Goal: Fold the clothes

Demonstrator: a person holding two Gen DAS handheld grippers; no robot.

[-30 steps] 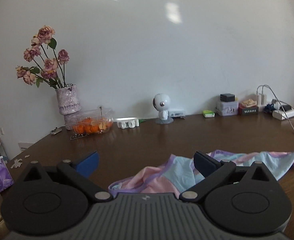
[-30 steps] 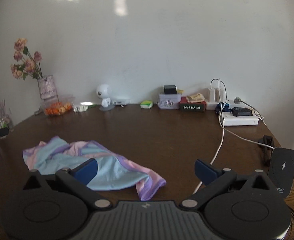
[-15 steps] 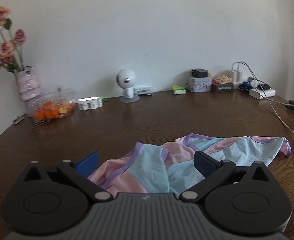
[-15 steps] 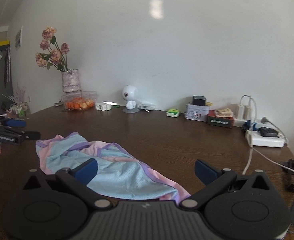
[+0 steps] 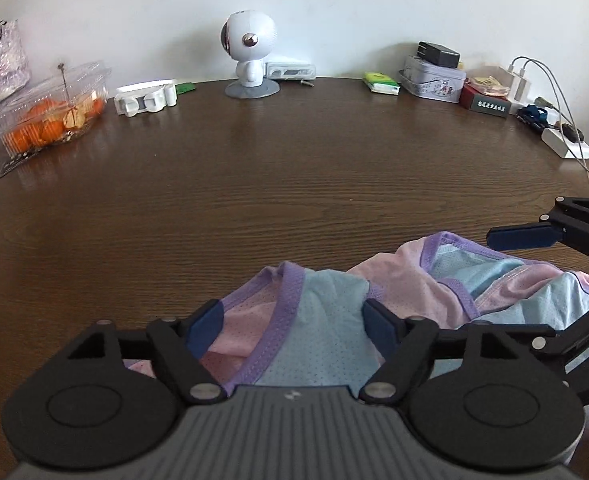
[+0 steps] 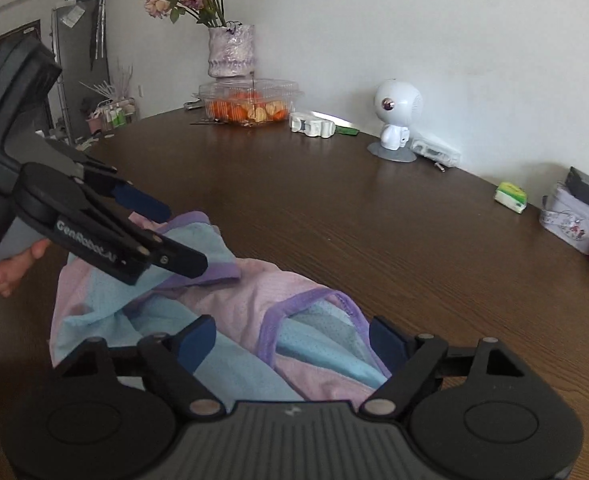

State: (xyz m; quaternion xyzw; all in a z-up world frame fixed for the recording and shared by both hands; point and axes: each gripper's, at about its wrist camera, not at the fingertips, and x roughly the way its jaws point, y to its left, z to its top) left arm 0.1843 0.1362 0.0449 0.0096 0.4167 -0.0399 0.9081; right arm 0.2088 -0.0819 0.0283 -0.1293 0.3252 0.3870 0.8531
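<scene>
Both grippers dropped over garment (image 5: 326,320), closing, unclamped; dark wood table (image 5: 254,184); white wall (image 5: 334,8).

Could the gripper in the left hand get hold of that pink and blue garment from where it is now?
Probably yes: the left gripper already straddles the garment, jaws closing around its cloth, nothing in between.

A dark wooden surface (image 5: 294,184) carries a crumpled garment (image 5: 326,320), orange box (image 5: 50,116), white figurine (image 5: 250,52), tin (image 5: 432,78) and charger (image 5: 566,146).
</scene>
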